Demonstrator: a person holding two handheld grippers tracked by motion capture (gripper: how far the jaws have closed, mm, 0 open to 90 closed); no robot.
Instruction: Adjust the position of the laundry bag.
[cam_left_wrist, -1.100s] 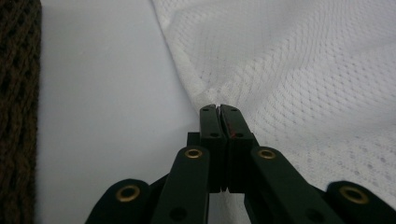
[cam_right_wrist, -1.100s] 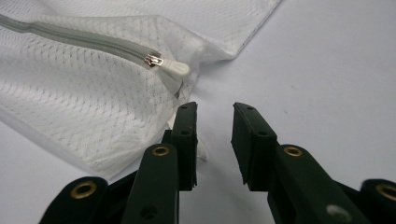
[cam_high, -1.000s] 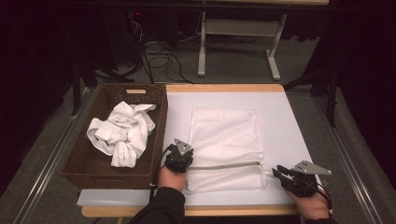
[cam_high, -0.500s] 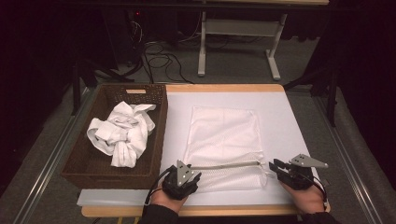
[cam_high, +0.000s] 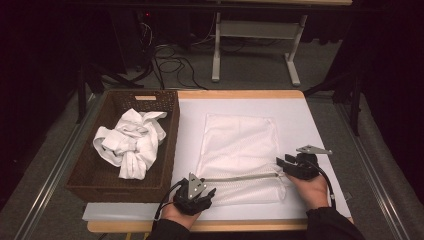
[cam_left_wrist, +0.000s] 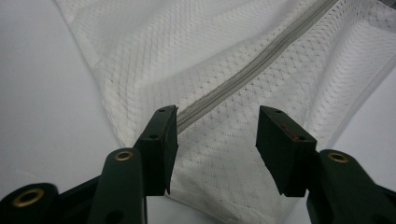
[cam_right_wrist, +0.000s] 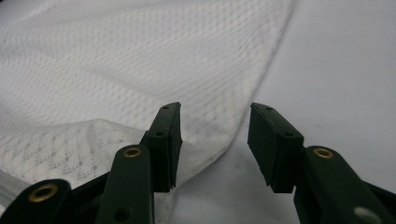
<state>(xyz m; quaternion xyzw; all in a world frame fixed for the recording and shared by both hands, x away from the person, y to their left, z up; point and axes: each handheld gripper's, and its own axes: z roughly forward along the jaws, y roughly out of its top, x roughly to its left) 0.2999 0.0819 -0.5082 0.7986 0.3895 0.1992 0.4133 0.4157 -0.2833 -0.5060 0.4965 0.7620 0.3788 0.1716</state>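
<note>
Both grippers stand wide open and hold nothing. The left gripper (cam_left_wrist: 217, 147) hovers over the mesh bag (cam_left_wrist: 233, 70), whose zipper (cam_left_wrist: 261, 60) runs ahead between its jaws. The right gripper (cam_right_wrist: 215, 144) sits at the bag's corner on the desk (cam_right_wrist: 345, 60).

I drew the left gripper (cam_high: 196, 194) back toward my edge of the table, from beside the wicker basket at the near-left corner of the mesh laundry bag (cam_high: 239, 156) to just off the bag's near-left corner, and its jaws stood apart over the grey zipper (cam_left_wrist: 243, 74). I moved the right gripper (cam_high: 286, 165) a little away from my edge and inward, up to the bag's right edge at the zipper's end, with its jaws spread over the bag's border.
</note>
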